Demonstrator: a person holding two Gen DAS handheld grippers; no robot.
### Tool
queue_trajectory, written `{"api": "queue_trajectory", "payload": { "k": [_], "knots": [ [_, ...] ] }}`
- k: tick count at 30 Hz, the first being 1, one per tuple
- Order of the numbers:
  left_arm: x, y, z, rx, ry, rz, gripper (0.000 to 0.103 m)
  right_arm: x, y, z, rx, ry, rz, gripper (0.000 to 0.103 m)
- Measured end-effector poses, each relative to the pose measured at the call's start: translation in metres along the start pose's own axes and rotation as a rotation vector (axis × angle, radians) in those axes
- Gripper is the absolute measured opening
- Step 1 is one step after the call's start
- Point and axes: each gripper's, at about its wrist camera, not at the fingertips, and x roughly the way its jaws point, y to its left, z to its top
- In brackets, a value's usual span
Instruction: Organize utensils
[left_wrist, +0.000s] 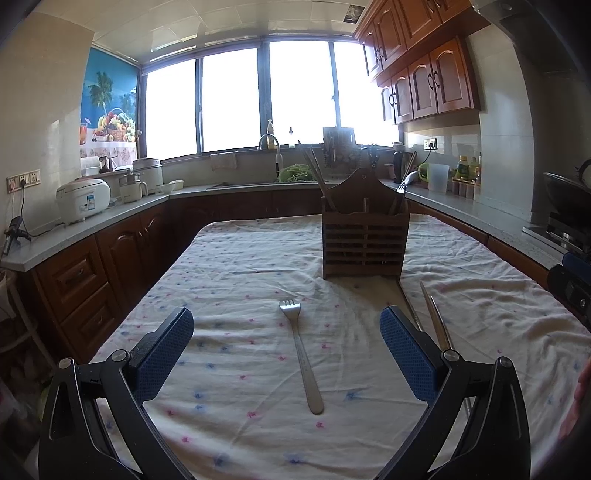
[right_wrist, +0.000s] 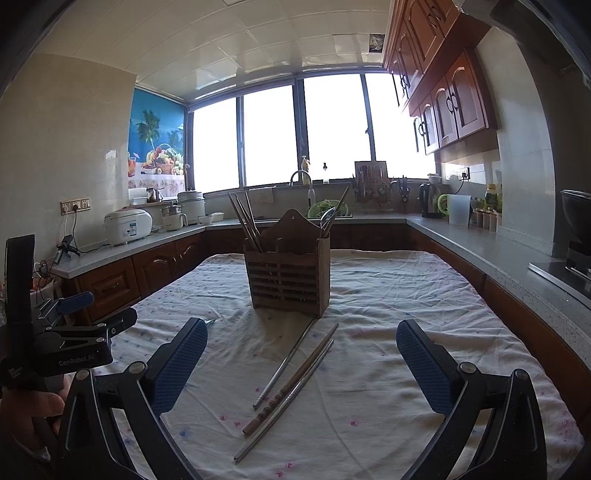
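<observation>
A wooden utensil holder (left_wrist: 365, 236) stands on the cloth-covered table (left_wrist: 240, 266), with chopsticks and a fork upright in it. It also shows in the right wrist view (right_wrist: 288, 273). A metal fork (left_wrist: 303, 354) lies on the cloth between the fingers of my open, empty left gripper (left_wrist: 287, 350). Three loose chopsticks (right_wrist: 291, 384), two metal and one wooden, lie in front of the holder between the fingers of my open, empty right gripper (right_wrist: 302, 369). Two of them show in the left wrist view (left_wrist: 436, 321), partly hidden behind the right finger.
Counters with dark wood cabinets run around the table. A rice cooker (left_wrist: 83, 199) sits on the left counter, a sink (left_wrist: 269, 147) under the window, and a wok (left_wrist: 569, 192) on the right. The left gripper body (right_wrist: 62, 339) shows at the right view's left edge.
</observation>
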Motion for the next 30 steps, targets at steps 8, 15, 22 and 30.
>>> {"api": "queue_trajectory", "payload": {
  "k": [8, 15, 22, 30],
  "knots": [
    [0.0, 0.0, 0.001, 0.001, 0.0, -0.001, 0.103, 0.0, 0.0, 0.0, 0.003, -0.002, 0.001, 0.103],
    [0.001, -0.003, 0.002, 0.005, -0.001, -0.002, 0.103, -0.001, -0.002, 0.0, 0.009, -0.005, -0.002, 0.103],
    [0.0, -0.003, 0.004, -0.006, 0.004, -0.007, 0.103, 0.0, -0.004, 0.001, 0.015, 0.0, -0.006, 0.103],
    [0.0, -0.002, 0.011, -0.012, -0.004, -0.014, 0.103, 0.004, -0.011, 0.003, 0.016, 0.015, -0.014, 0.103]
  ]
}}
